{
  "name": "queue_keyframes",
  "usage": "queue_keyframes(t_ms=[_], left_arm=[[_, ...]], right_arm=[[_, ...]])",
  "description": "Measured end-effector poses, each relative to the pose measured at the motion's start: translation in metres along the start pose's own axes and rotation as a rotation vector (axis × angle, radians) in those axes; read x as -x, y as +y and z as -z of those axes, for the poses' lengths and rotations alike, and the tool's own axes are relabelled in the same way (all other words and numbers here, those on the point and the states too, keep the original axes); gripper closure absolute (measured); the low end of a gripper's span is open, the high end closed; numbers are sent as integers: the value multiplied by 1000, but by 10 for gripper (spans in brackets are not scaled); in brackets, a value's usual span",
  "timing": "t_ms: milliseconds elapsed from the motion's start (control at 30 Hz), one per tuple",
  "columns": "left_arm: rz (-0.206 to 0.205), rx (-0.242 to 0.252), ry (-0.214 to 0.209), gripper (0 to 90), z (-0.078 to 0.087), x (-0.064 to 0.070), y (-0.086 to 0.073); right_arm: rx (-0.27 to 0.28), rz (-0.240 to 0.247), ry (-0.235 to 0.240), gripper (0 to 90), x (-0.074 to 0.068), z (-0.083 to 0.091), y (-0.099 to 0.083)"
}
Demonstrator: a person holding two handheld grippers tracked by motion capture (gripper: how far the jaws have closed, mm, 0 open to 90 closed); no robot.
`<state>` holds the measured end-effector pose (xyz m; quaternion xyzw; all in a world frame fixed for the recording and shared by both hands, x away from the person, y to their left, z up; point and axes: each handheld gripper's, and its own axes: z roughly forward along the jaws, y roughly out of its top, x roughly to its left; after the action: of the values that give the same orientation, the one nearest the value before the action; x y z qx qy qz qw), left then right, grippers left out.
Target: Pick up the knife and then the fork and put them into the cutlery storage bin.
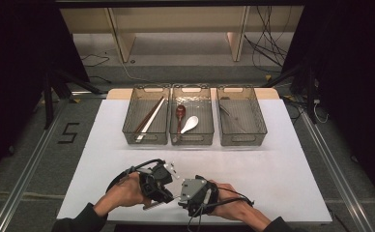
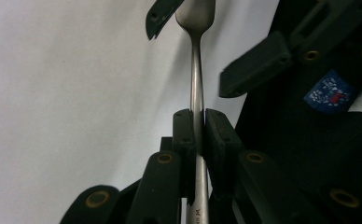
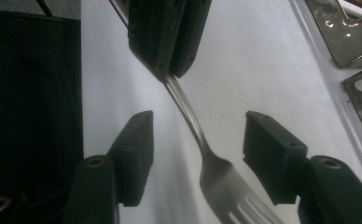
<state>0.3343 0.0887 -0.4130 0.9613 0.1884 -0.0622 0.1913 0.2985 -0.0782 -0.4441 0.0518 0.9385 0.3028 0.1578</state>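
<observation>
1. Near the front edge of the white table (image 1: 282, 159), the left tool (image 1: 172, 193) sat just left of the middle, gripped in the person's left hand (image 1: 125, 191) and aimed toward the right one.
2. Its jaws were clamped tight on the handle of a metal fork (image 2: 197, 93); the left gripper view showed the shaft running up between the two black pads (image 2: 184, 135), with the stamped end of the handle poking out below them.
3. The fork hung just above the table, close to that front edge, its head reaching toward the right tool (image 1: 180, 196).
4. In the right gripper view the fork (image 3: 202, 149) came down slanted from the other tool's closed tip, and its tines lay in the gap between the right tool's (image 3: 198, 149) own fingers (image 3: 137, 144).
5. Those jaws stood wide, one on each side of the fork's neck, neither touching it.
6. The right tool was held in the person's right hand (image 1: 234, 205), just beside the left one, their tips nearly meeting.
7. Along the far edge stood three clear bins: the left bin (image 1: 130, 130) held chopsticks (image 1: 149, 118), the middle bin (image 1: 210, 121) a dark spoon (image 1: 180, 113) and a white spoon (image 1: 190, 123), and the right bin (image 1: 260, 121) a thin metal utensil I could not make out.
</observation>
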Motion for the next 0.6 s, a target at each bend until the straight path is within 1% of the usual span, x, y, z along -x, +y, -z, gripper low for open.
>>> queue_keyframes(t_ms=[33, 67, 133, 200, 233, 333, 400, 500, 533, 567, 600], left_arm=[[1, 1, -3, 825, 0, 0, 1], [18, 12, -10, 825, -1, 2, 1], [11, 7, -15, 825, -2, 2, 2], [4, 1, -21, 824, -1, 2, 4], [1, -1, -27, 824, -1, 2, 4], [10, 8, -38, 824, -2, 2, 5], [7, 4, -41, 824, -2, 1, 5], [10, -7, -46, 824, -3, 0, 5], [16, -2, -48, 824, -4, 0, 5], [12, -5, -49, 824, -3, -1, 5], [12, -6, -55, 823, -3, -2, 5]], right_arm=[[-1, 4, -2, 465, 0, 0, 0], [-3, 10, 1, 479, 0, -1, 0], [4, 34, -6, 518, 0, -2, 0], [-6, 32, -11, 558, -1, -1, 0], [-6, 38, -12, 580, -1, -1, 0], [-13, 57, -12, 633, -2, -1, -1], [-21, 75, -17, 667, -3, -2, -2], [-27, 94, -4, 736, -5, -2, -2], [-24, 106, -19, 760, -5, -1, -2], [-26, 117, -4, 780, -5, -1, -2], [-23, 122, -9, 792, -5, -1, -2]])
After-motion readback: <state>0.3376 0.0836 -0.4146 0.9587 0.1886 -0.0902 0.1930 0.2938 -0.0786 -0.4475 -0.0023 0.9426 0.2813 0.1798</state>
